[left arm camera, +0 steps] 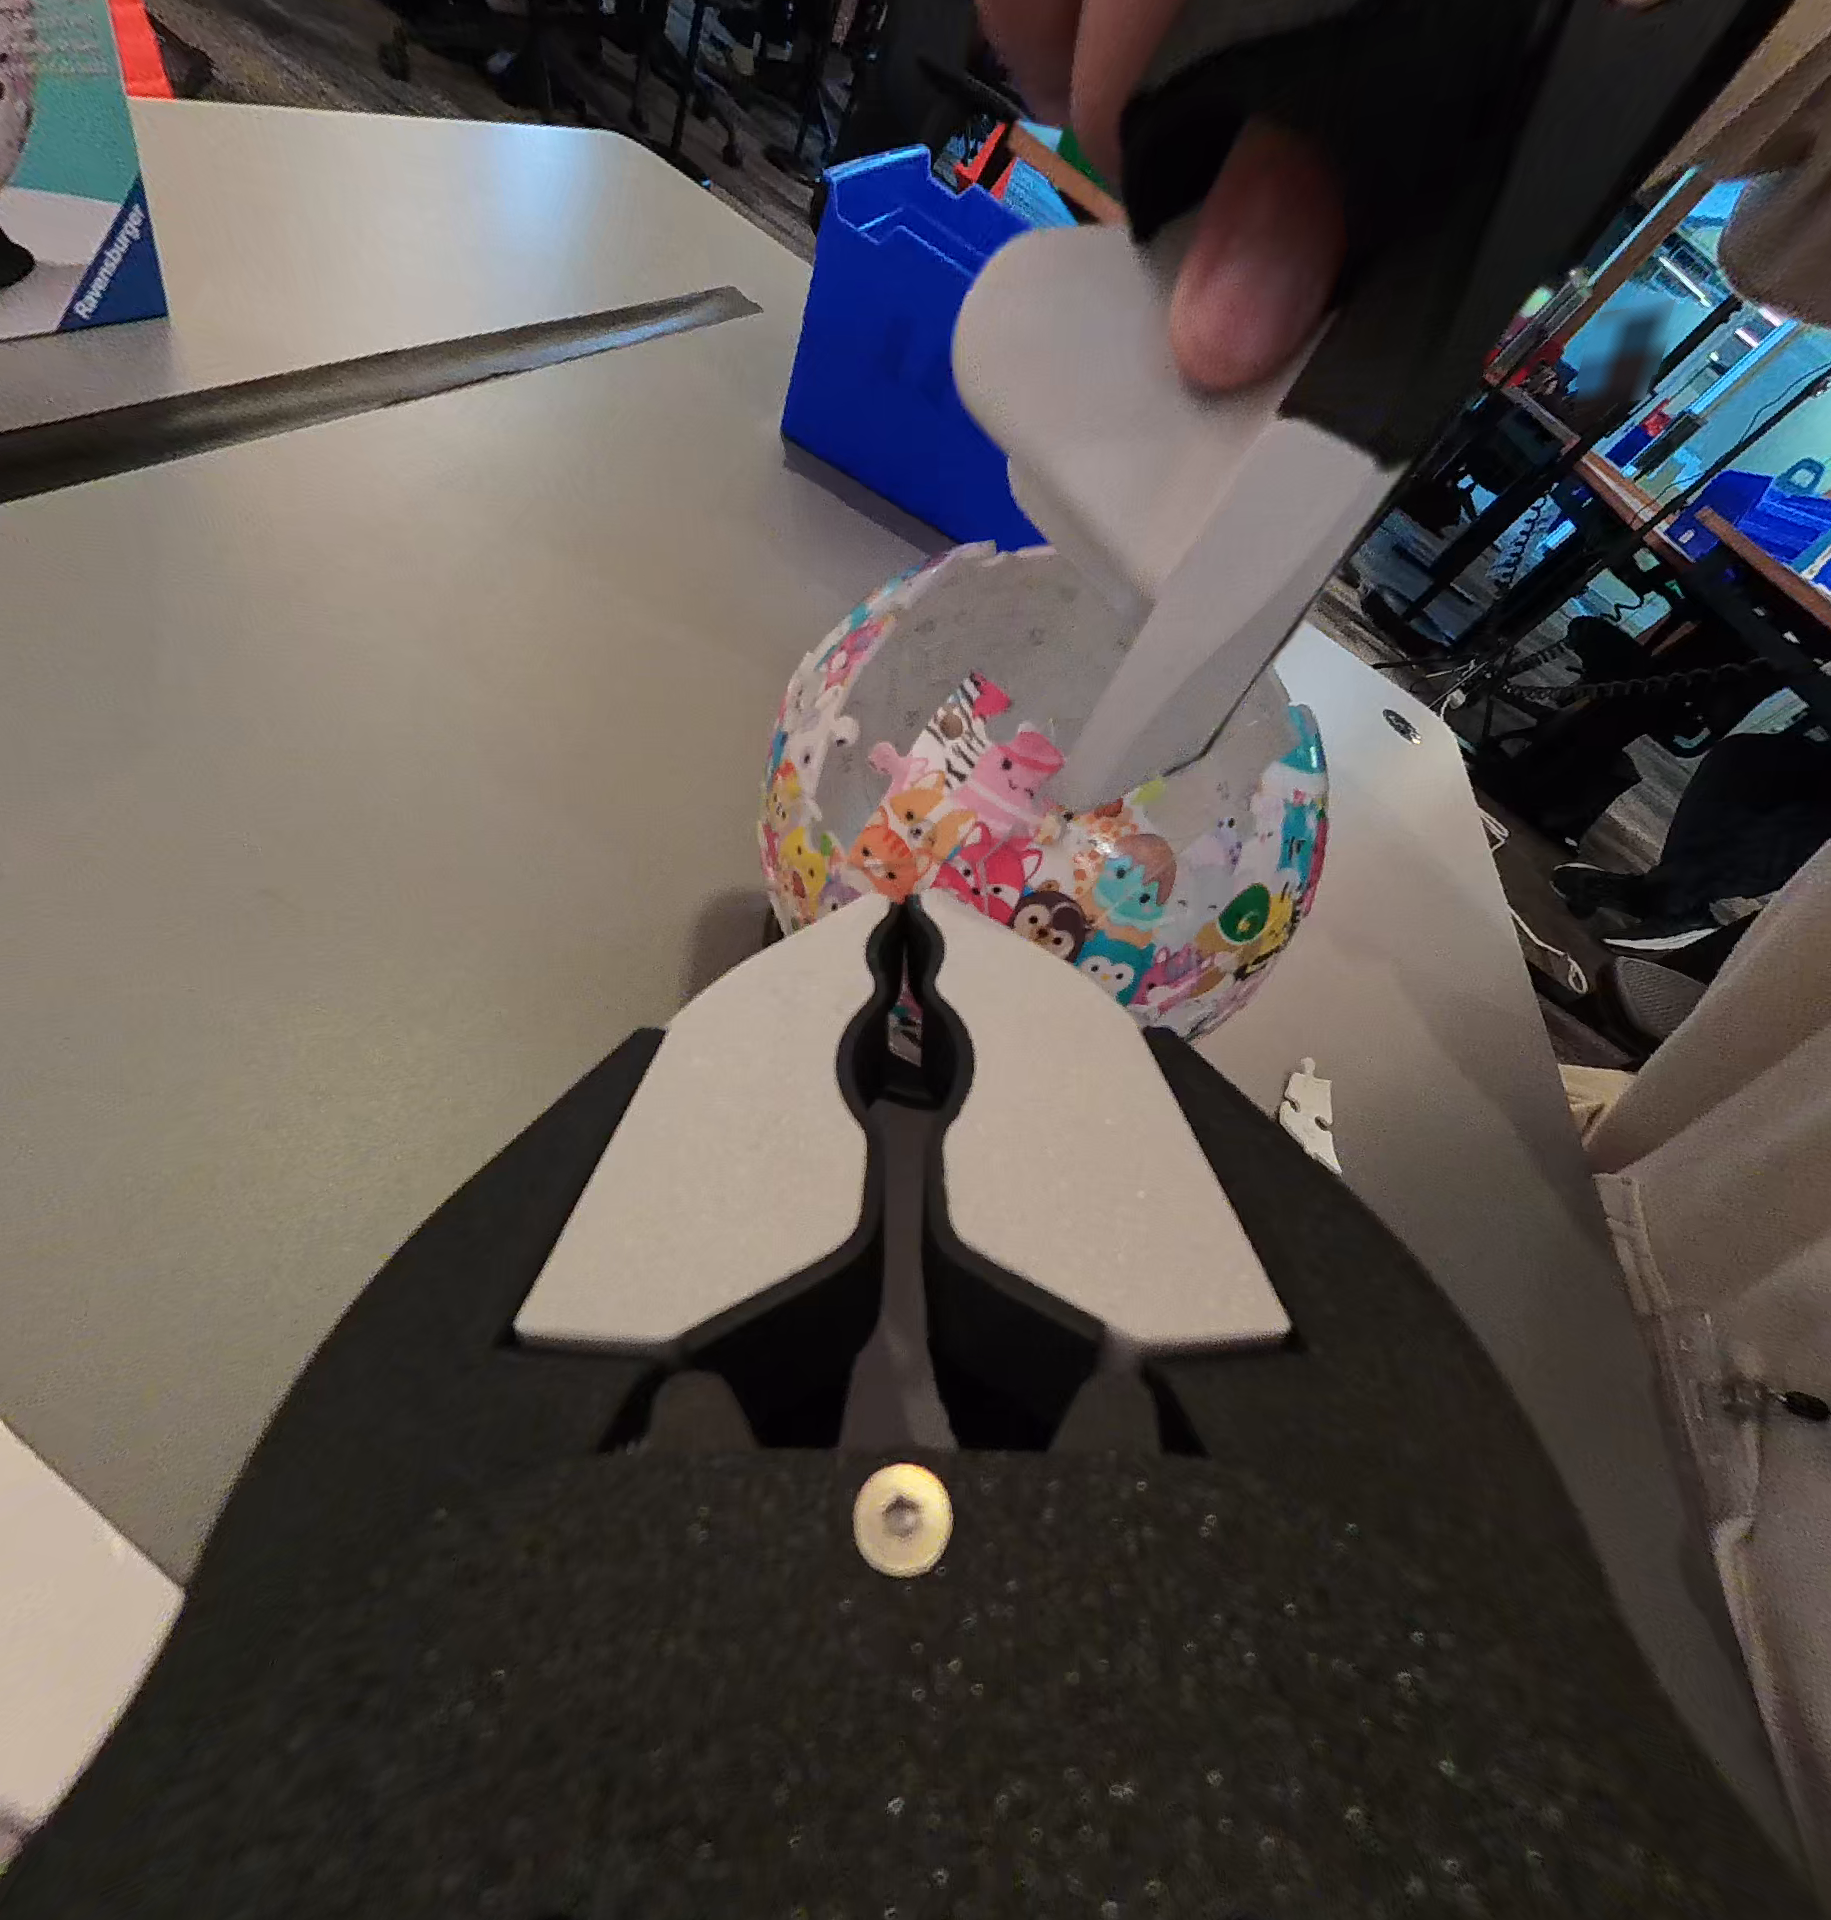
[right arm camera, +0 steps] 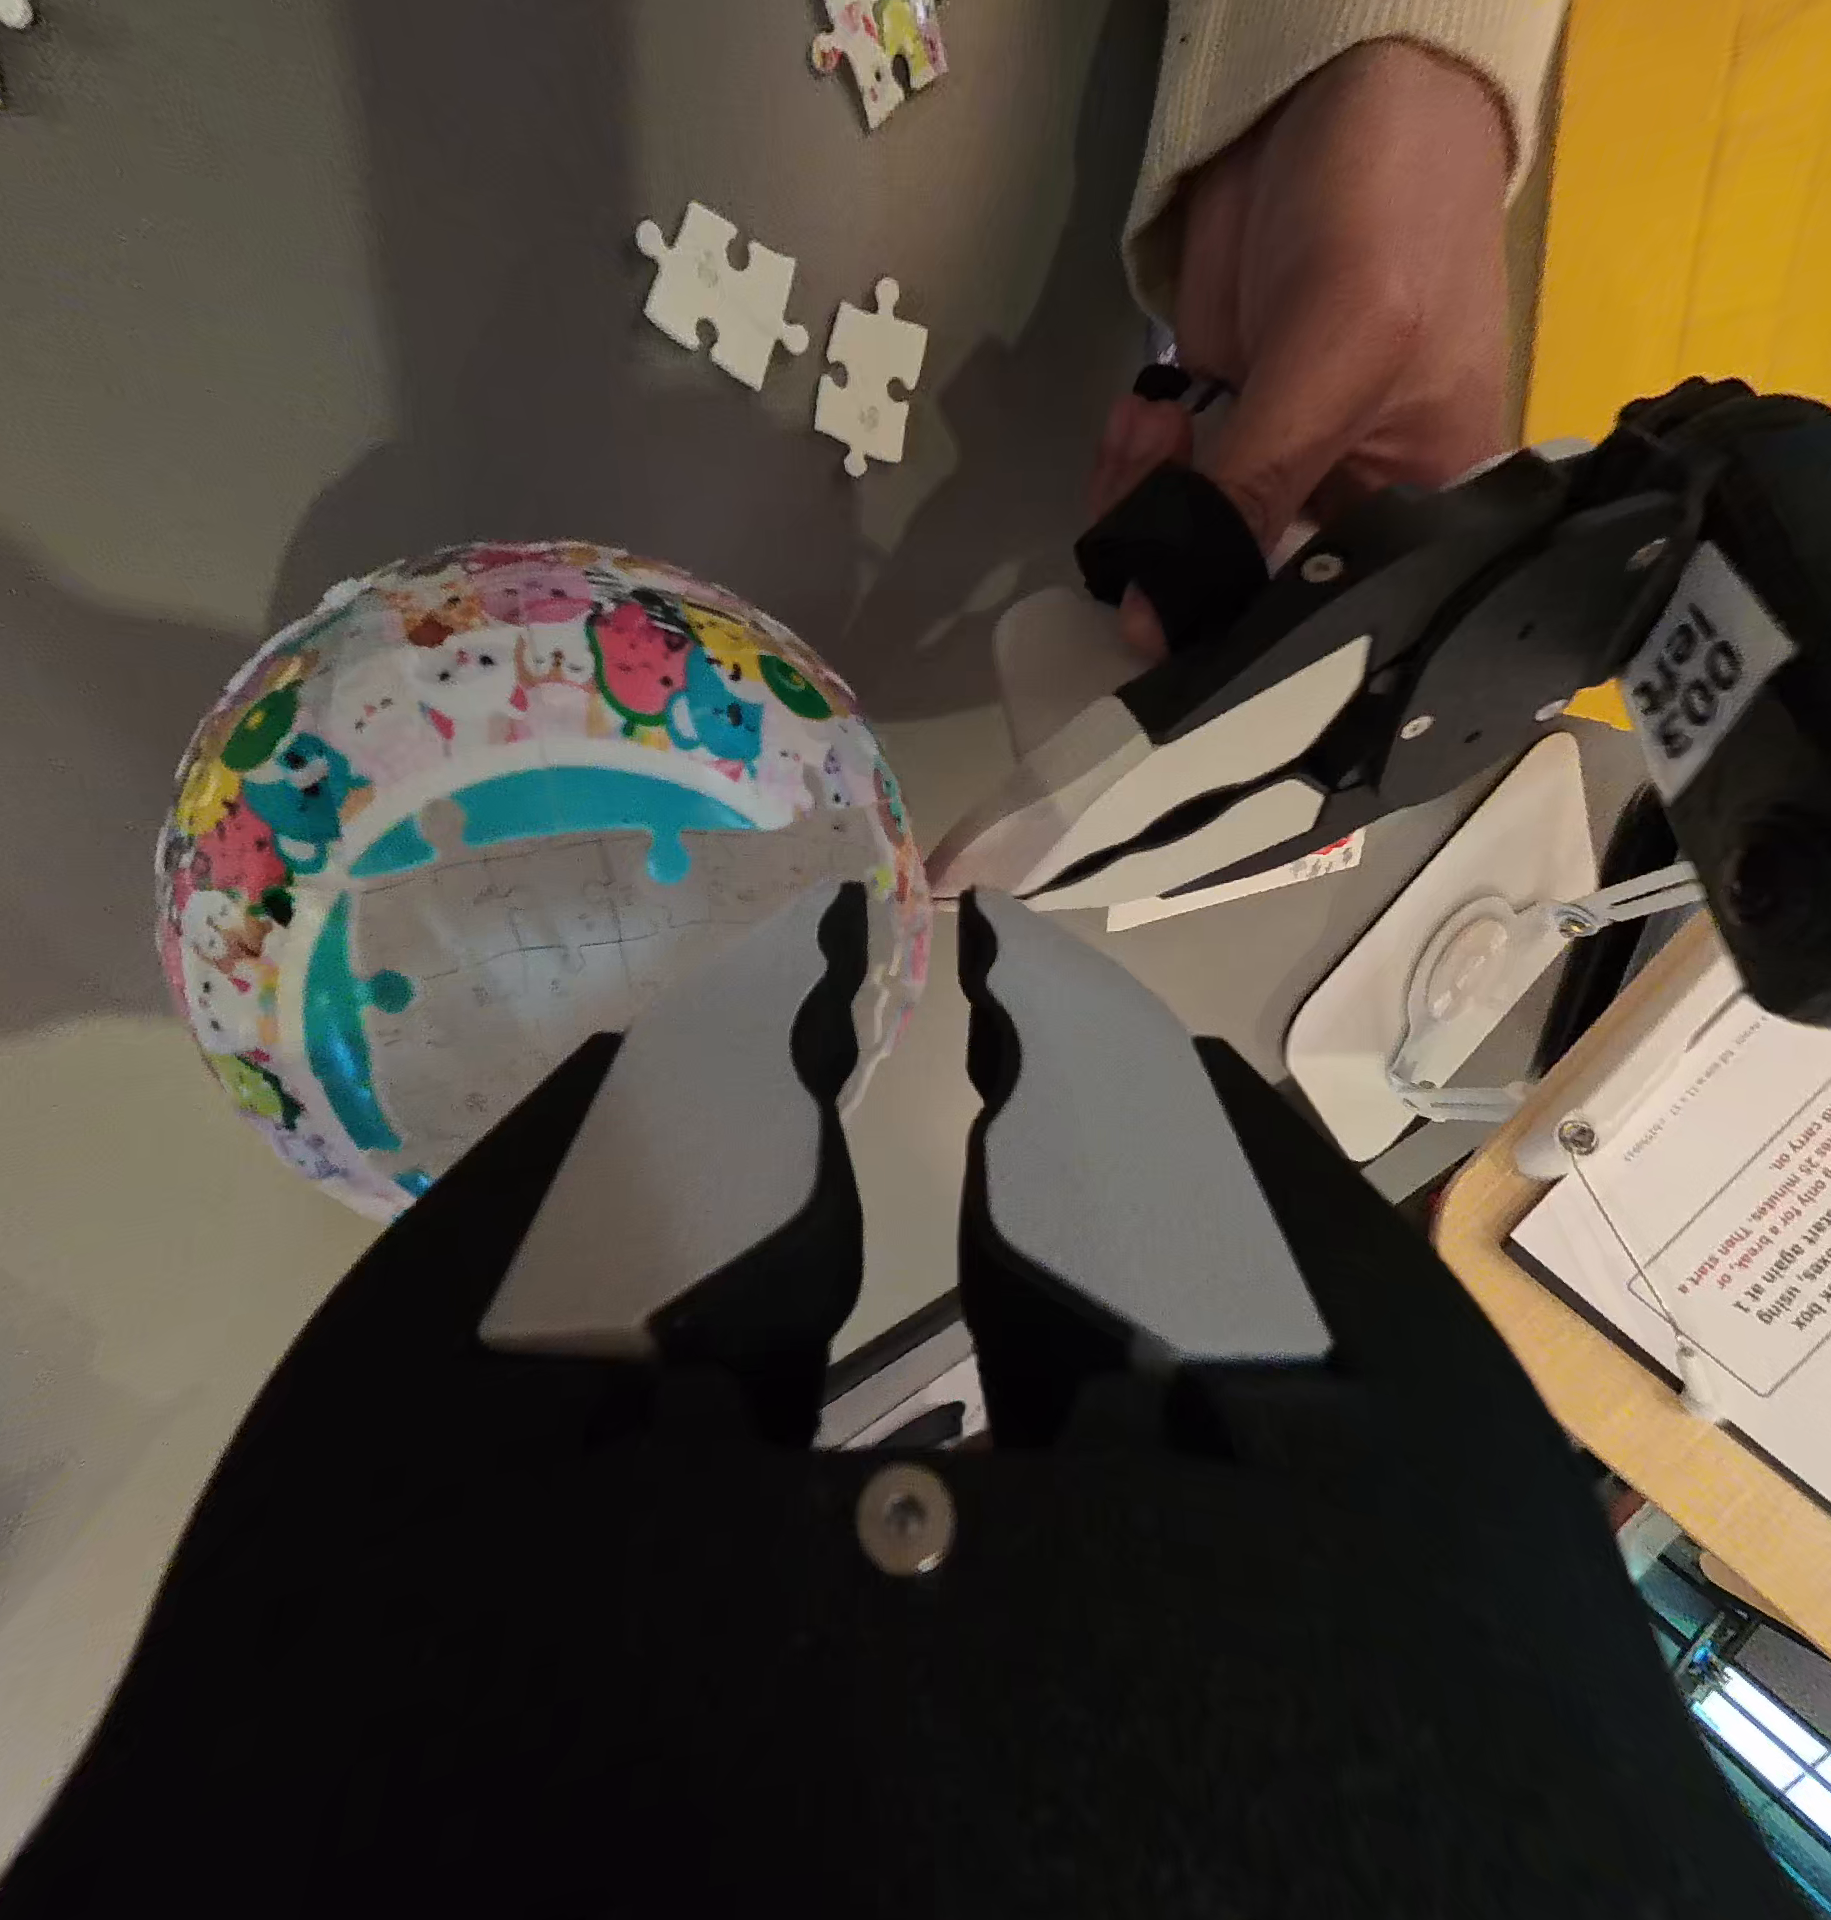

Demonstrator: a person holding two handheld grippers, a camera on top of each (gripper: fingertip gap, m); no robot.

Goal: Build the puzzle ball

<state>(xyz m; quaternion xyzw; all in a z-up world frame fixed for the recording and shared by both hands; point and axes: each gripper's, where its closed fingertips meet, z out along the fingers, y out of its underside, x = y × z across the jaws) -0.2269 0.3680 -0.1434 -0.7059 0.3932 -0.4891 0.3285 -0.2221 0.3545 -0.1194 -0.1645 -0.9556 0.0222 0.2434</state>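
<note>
The puzzle ball [left arm camera: 1056, 883] is a part-built shell printed with colourful cartoon animals, open at the top, on the grey table [left arm camera: 371, 779]. My right gripper [left arm camera: 1087, 795] comes down from the upper right. In the right wrist view one finger is inside the opening and the other outside, so my right gripper [right arm camera: 913, 920] is closed on the rim of the ball [right arm camera: 495, 727]. My left gripper [left arm camera: 906, 909] is shut with nothing seen between its fingers. Its tips sit against the ball's near outer wall, and it also shows in the right wrist view [right arm camera: 958, 871].
Loose pieces lie face down on the table [right arm camera: 724, 291] [right arm camera: 869, 374], plus a coloured one [right arm camera: 885, 52] and a white one [left arm camera: 1311, 1117]. A blue bin [left arm camera: 890, 364] stands behind the ball. The puzzle box [left arm camera: 59, 156] is far left. A clipboard with paper [right arm camera: 1669, 1247] is at right. Both grippers' tips are close together, under 4 cm apart.
</note>
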